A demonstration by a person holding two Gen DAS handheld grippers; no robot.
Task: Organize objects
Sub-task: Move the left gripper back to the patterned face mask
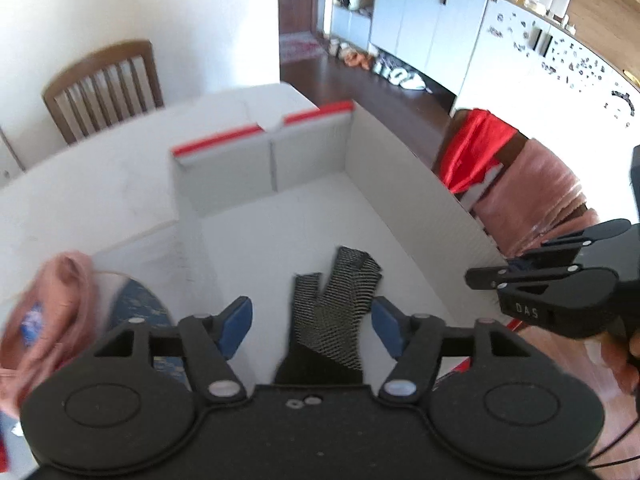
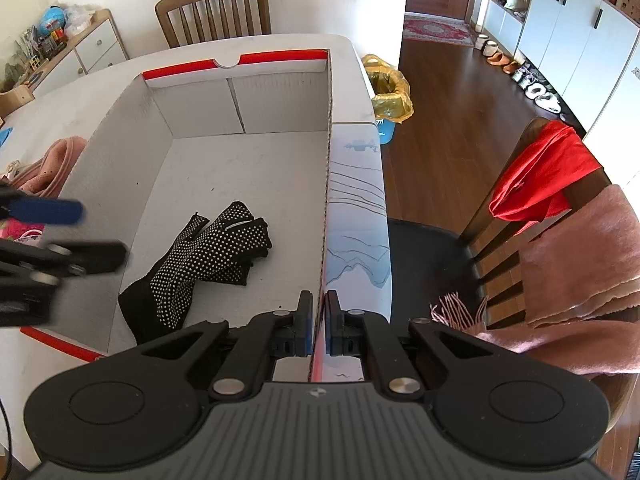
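Left wrist view: the left gripper (image 1: 312,326) hangs over the open box (image 1: 384,168), its blue fingers (image 1: 236,320) spread wide and holding nothing. The dotted black gloves (image 1: 340,300) lie on the box floor below them.

Right wrist view: the right gripper (image 2: 318,324) pinches the box's right wall (image 2: 326,184). The gloves (image 2: 200,264) lie inside, near the front. A pink cloth (image 2: 52,164) sits on the table (image 2: 60,108) left of the box.

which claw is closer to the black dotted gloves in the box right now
Left. The left claw hangs open directly over the gloves; the right claw is off to their side, clamped on the box wall.
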